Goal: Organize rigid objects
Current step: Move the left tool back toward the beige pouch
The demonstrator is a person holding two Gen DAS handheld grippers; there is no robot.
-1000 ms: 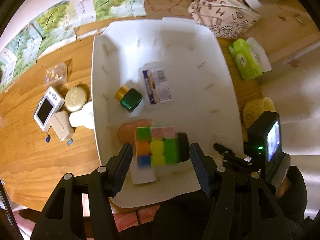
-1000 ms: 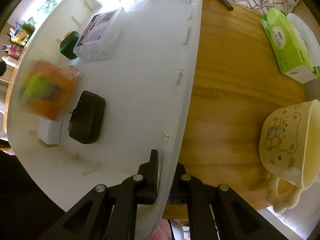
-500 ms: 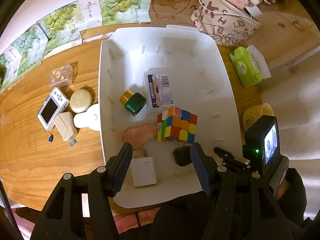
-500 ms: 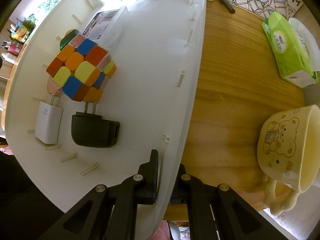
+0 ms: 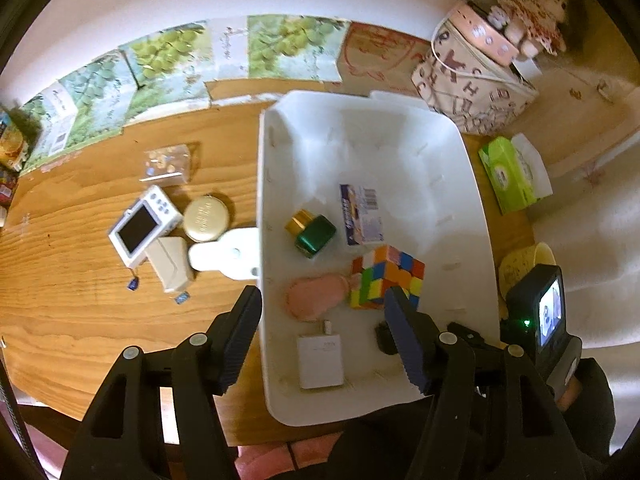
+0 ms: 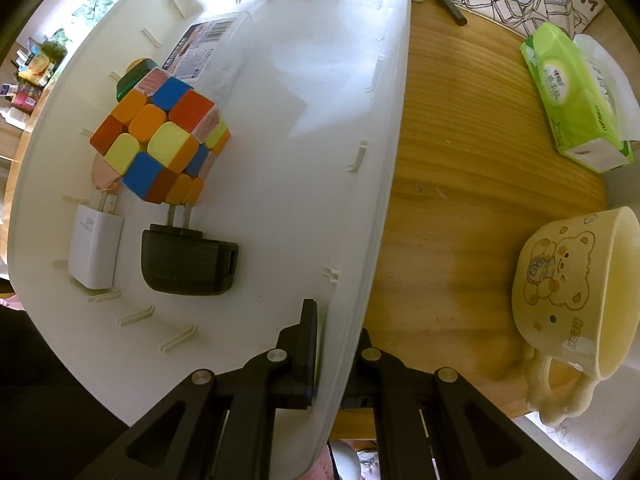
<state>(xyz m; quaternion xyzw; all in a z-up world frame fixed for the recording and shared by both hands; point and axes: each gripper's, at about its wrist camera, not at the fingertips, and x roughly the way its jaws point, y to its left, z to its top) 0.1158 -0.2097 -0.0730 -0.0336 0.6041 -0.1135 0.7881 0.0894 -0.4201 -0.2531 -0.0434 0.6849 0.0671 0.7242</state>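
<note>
Cube dropped, next pick pending

The right gripper (image 6: pixel 332 354) is pinching the white bin (image 6: pixel 384 184) wall; the left gripper (image 5: pixel 322 336) is hovering open (empty now), having released the puzzle cube (image 5: pixel 386 278), now resting mid-bin beyond the chargers.

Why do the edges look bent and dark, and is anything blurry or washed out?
Both views: fisheye lenses curve straight lines and blacken the corners. Left wrist view: slightly soft throughout, as on the white camera; the white bin looks overexposed. Right wrist view: sharper, the puzzle cube crisp, with glare on the bin's far wall.
</note>
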